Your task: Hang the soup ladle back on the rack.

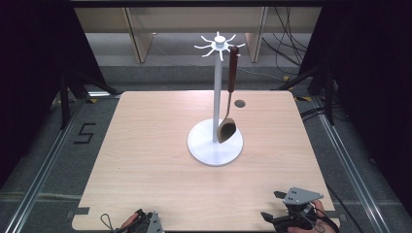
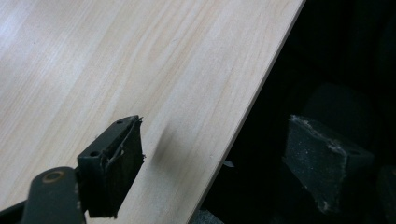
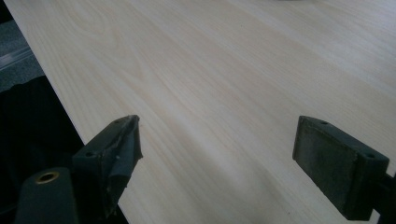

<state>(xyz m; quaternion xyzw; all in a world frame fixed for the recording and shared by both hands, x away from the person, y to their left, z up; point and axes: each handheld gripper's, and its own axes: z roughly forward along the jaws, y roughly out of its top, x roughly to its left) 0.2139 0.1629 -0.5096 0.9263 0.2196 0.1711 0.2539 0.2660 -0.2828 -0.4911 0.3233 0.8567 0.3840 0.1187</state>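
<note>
The spoon point(image 1: 228, 104) hangs from one hook of the white stand point(image 1: 215, 143) near the middle of the table point(image 1: 145, 160), and the hook carries its whole weight, so nothing else need hold it; its long axis runs almost straight up and down, the dark handle at the top against the ring of hooks, the bowl pointing down and hovering just above the round base, close beside the post; both tools wait well apart from it at the near edge; the left gripper point(image 2: 212, 158) stands with its jaws wide and nothing between them, half over the table's edge; the right gripper point(image 3: 217, 161) is likewise spread and empty above bare wood, probably ready to reach in.
</note>
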